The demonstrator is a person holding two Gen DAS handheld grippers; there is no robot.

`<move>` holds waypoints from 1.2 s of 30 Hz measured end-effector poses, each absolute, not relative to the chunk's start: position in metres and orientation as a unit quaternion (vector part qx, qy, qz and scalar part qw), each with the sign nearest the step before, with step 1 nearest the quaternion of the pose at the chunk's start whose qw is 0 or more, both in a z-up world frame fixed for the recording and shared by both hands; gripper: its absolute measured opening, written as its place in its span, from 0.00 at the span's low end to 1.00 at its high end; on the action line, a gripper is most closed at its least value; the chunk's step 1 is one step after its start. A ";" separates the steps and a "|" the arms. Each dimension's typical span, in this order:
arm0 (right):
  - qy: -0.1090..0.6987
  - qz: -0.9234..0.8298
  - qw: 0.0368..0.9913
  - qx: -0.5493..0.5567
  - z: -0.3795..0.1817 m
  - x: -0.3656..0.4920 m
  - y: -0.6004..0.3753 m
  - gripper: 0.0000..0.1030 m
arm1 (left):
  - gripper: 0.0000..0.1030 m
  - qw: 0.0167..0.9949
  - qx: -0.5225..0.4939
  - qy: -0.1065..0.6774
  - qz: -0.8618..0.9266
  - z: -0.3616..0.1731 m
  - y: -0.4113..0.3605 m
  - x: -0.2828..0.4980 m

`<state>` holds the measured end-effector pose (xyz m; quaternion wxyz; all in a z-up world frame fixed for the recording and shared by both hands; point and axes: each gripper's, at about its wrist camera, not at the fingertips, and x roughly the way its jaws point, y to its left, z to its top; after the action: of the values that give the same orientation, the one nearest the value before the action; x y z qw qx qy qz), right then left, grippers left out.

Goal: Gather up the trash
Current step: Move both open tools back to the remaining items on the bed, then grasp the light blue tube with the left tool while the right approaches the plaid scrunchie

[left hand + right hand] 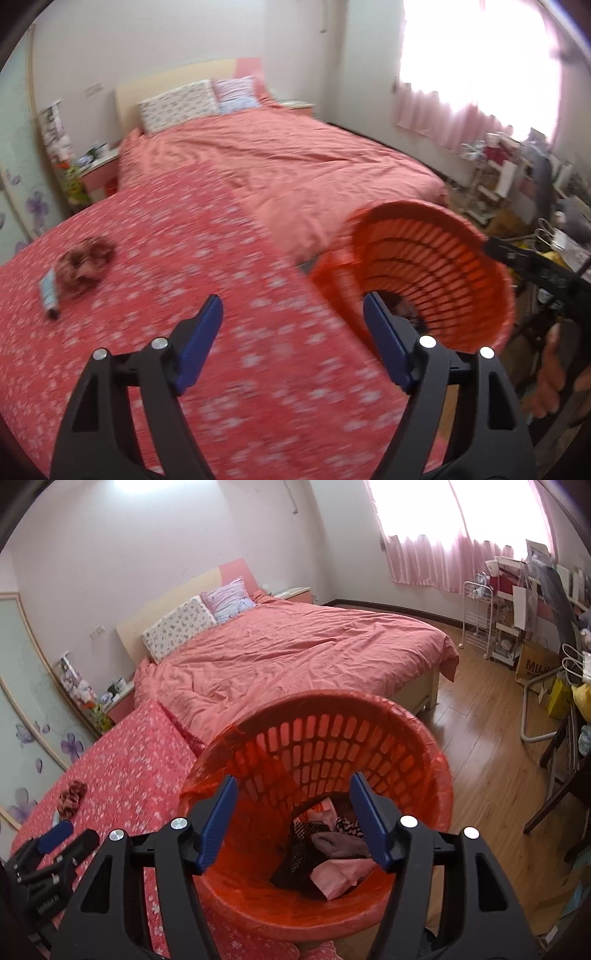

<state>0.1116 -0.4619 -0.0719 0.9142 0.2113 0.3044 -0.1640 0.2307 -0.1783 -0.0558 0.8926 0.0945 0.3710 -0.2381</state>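
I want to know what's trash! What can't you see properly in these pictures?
- Small tube on the bed, left wrist view: blurred, label unreadable.
- Crumpled reddish thing beside it: blurred there, too small in the right wrist view.
- Orange basket contents: partly hidden by the right tool in the right wrist view, blurred in the left.

Domestic bedroom. Ahead of the tongs: a double bed point(295, 653) with pillows point(177, 627) and headboard, a bedside table point(118, 698) to its left, pink curtains point(436, 554) upper right, wood flooring point(480, 746).
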 end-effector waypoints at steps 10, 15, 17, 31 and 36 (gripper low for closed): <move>0.331 -0.110 0.924 0.157 -0.068 0.122 -0.397 0.62 | 0.75 0.914 0.053 0.394 -0.079 -0.066 -0.043 0.277; 0.345 -0.069 0.926 0.137 -0.068 0.131 -0.359 0.62 | 0.74 0.914 0.004 0.406 0.002 -0.069 0.026 0.315; 0.350 -0.053 0.926 0.130 -0.068 0.137 -0.346 0.62 | 0.66 0.911 -0.018 0.413 0.013 -0.071 0.042 0.331; 0.380 -0.010 0.920 0.097 -0.083 0.167 -0.298 0.62 | 0.28 0.892 -0.012 0.450 0.046 -0.094 0.059 0.409; 0.382 0.003 0.920 0.084 -0.081 0.172 -0.280 0.62 | 0.28 0.888 0.006 0.457 0.045 -0.094 0.088 0.389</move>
<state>0.1717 -0.2805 -0.0814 0.9203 0.0838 0.3820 0.0034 0.3886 0.0880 -0.0936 0.8883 0.0065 0.4571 0.0453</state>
